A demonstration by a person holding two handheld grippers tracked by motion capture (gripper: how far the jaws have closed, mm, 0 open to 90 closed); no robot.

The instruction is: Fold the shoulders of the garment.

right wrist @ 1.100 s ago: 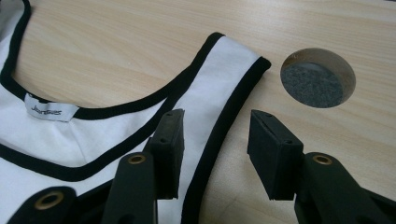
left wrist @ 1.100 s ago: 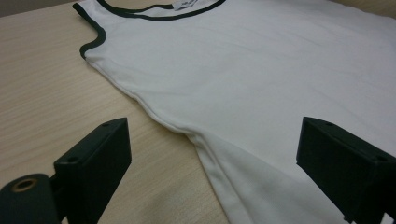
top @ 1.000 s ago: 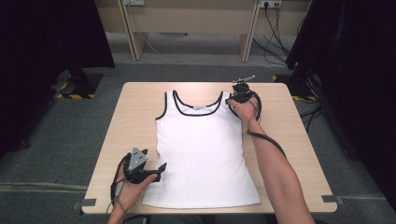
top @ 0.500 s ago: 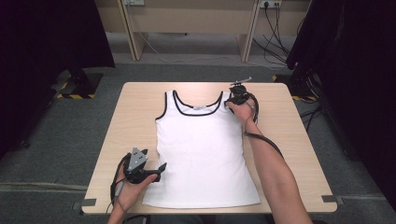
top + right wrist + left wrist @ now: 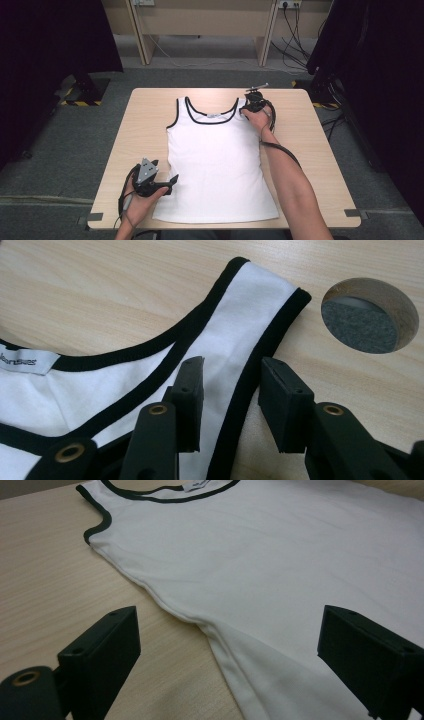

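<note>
White tank top (image 5: pixel 220 160) with black trim lies flat and smooth on the pale wood-grain table (image 5: pixel 310 150). Left gripper (image 5: pixel 167 182) hovers spread at its lower side seam. Right gripper (image 5: pixel 230 390), jaws just closing, straddles the shoulder strap (image 5: pixel 250 325); its grip is not yet tight.

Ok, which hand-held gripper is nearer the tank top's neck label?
Right. The right hand-held gripper straddles the shoulder strap just beside the neck label; the left hand-held gripper sits down by the tank top's hem corner.

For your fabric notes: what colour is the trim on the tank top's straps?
Black trim on the white tank top, clearest in the right gripper view.
</note>
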